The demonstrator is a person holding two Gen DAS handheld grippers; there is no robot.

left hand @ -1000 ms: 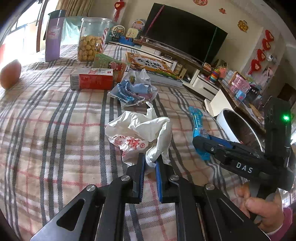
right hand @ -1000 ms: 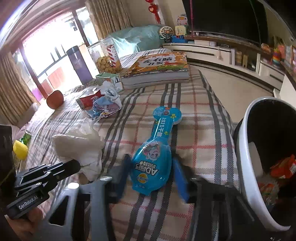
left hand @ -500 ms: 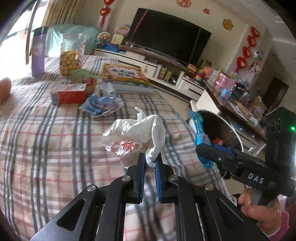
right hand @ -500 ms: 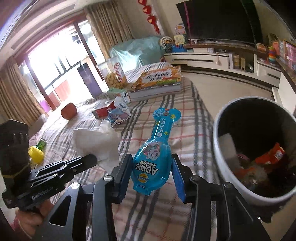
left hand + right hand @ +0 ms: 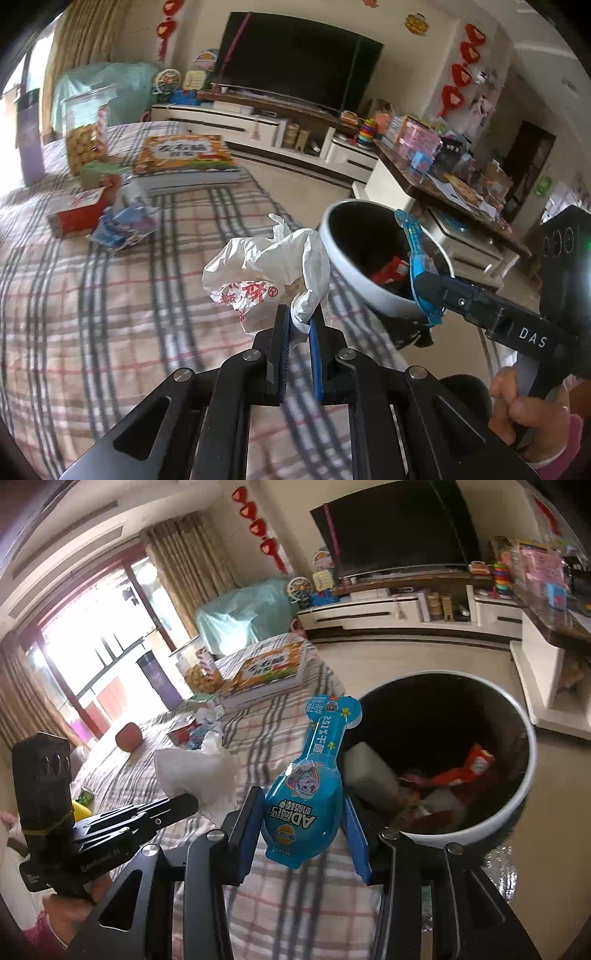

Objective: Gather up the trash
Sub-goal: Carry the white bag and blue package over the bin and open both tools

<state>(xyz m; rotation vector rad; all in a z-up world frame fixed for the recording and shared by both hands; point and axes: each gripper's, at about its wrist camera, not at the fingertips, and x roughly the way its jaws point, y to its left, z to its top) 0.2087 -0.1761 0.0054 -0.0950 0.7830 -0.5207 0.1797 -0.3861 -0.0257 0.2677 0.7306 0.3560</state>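
My left gripper (image 5: 297, 325) is shut on a crumpled white plastic bag (image 5: 266, 273) with red print, held above the plaid-covered table near its right edge. My right gripper (image 5: 301, 812) is shut on a blue bottle-shaped snack wrapper (image 5: 306, 794), held beside the rim of the round white trash bin (image 5: 517, 797). The bin (image 5: 343, 280) stands off the table's edge and holds an orange wrapper (image 5: 476, 760) and other trash. The white bag also shows in the right wrist view (image 5: 195, 775). The blue wrapper shows in the left wrist view (image 5: 417, 258) over the bin.
On the table lie a blue crumpled wrapper (image 5: 125, 225), a red carton (image 5: 77, 214), a thick book (image 5: 184, 158), a cookie jar (image 5: 85, 140) and a purple bottle (image 5: 29, 147). A TV stand (image 5: 258, 118) and a cluttered side table (image 5: 454, 177) stand beyond.
Both grippers have lifted their loads off the table and swung right toward the bin. The blue wrapper now hangs at the bin's rim, the white bag just left of it.
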